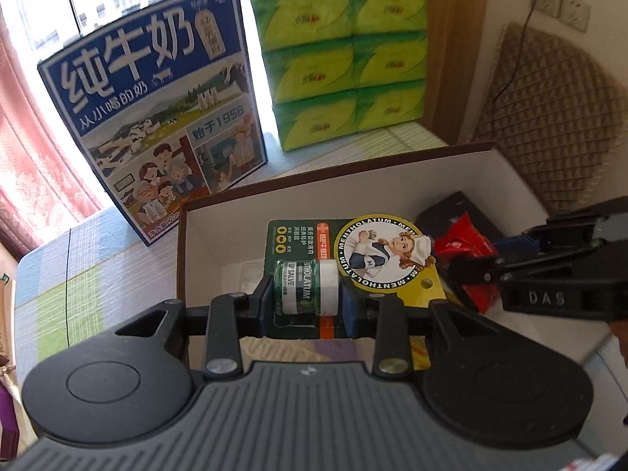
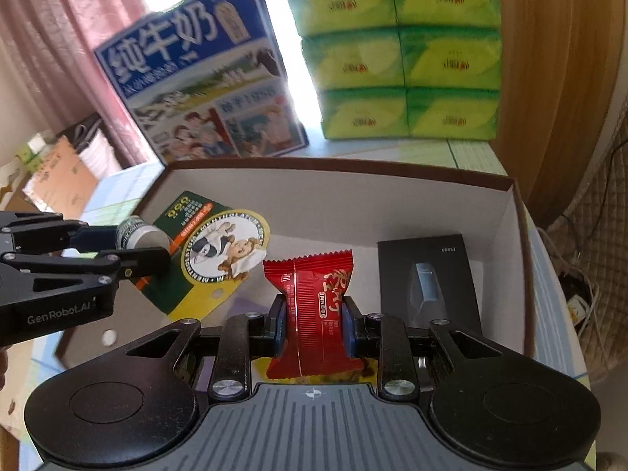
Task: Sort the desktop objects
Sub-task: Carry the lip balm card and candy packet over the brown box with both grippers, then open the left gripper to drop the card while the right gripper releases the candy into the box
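Milk carton, standing behind the box: "纯牛奶", "从小喝的奶", "始于1956". Lip-balm card, over the box: "MENTHOLATUM" ringed round a nurse figure; jar on it reads "LIP SALVE" and "THOLATUM". Right gripper, at the box's right side: "DAS". Left gripper, at the box's left side: "GenRobot.AI". Print on the red packet and the tissue packs is too blurred to read.

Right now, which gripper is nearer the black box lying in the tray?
Right. The right gripper, shut on the red snack packet, sits just beside the black box. The left gripper, holding the lip salve card, is farther across the tray.
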A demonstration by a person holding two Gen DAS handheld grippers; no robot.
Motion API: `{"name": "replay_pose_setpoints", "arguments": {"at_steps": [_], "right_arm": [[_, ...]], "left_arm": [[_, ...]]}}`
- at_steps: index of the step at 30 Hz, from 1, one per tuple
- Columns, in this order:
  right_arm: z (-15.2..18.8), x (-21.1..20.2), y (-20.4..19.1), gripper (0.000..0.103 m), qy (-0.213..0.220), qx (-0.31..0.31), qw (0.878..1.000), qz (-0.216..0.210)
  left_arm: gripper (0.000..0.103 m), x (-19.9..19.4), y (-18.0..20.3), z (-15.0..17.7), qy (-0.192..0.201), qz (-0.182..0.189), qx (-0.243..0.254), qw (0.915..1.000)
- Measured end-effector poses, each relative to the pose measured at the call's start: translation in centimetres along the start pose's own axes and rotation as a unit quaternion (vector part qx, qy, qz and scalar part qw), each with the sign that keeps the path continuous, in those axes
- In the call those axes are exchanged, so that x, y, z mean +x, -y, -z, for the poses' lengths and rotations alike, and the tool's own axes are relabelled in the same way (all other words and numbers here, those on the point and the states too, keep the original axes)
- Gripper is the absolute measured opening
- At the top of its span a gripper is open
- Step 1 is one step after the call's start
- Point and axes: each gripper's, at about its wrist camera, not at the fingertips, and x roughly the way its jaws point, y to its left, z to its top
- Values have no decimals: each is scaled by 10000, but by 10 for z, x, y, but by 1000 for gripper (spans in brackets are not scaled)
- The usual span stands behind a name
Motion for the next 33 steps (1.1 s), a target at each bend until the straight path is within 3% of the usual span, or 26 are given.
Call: {"name": "replay_pose_setpoints", "arguments": {"at_steps": [15,17,19,30,32,33], "right_arm": [[-12,47,14,25,-234,-37,9995,185],[-13,48,15,25,-228,-32,9996,191],[-14,49,15,25,-225,-25,9996,184],[-18,53,12,25,-150,-50,9998,155],[-19,53,9,28,-31,-109,9998,136],[-20,52,7,38,38,-134,9998,147]], "left_arm": [[30,64,-6,-18,-305,-145,-46,9994],[34,66,-6,-19,-287,-111,-39,9995],[47,67,-7,-20,-274,-134,-60,9995],[50,60,-17,-17,-203,-135,-32,9997],[53,57,-19,-17,-182,-138,-41,9997],[55,56,-19,-16,-172,-142,-49,9997]]}}
